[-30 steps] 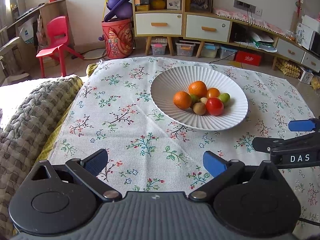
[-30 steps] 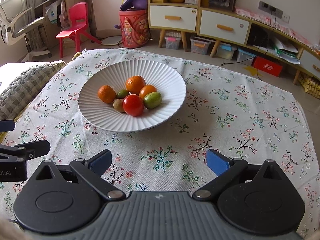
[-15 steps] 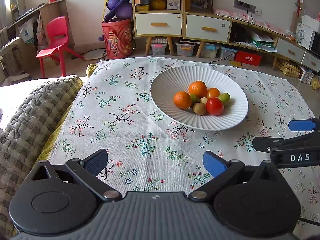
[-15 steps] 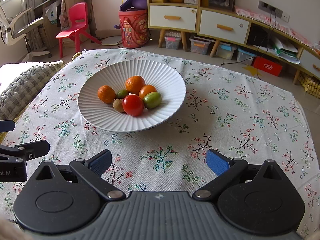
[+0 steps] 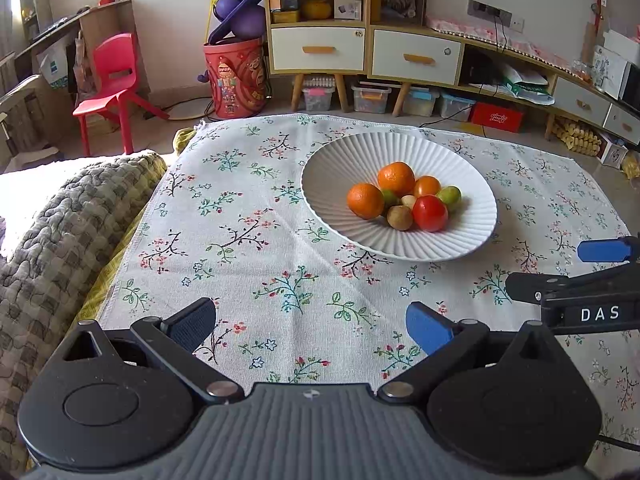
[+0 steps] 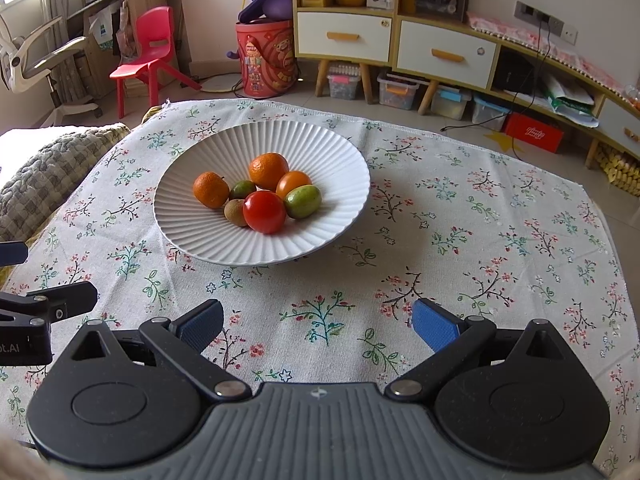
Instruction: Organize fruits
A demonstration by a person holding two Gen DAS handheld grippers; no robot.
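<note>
Fruits [image 6: 260, 196] sit heaped together in the dip of a white ribbed plate [image 6: 336, 152] on the flowered cloth [image 6: 460, 216] that covers the tabletop: two mandarins [image 6: 211, 189], a smaller orange fruit [image 6: 293, 182], a red tomato [image 6: 264, 212], a green oval fruit [image 6: 303, 201], a little green one [image 6: 242, 189] and a brown kiwi-like one [image 6: 235, 212]. I judge that they crowd the middle because the plate slopes inward, so anything round rolls down until it touches its neighbours. No fruit lies on the cloth outside the plate. That fits two readings: the fruits gathered as the task wants, or a pile waiting to be sorted elsewhere; I cannot tell which. My left gripper [image 5: 312, 322] hovers over the near part of the cloth with its blue pads spread wide and nothing between them; from it the plate lies ahead and to the right, well apart. My right gripper [image 6: 318, 322] is likewise spread and empty, and from it the plate lies ahead and slightly to the left, nearer but not touching. Both are held low and side by side at the near edge, each seeing the other's fingers at its frame border, which leaves the plate in plain sight of both cameras. A quilted blanket [image 5: 60, 216] lies off to the left of the cloth.
</note>
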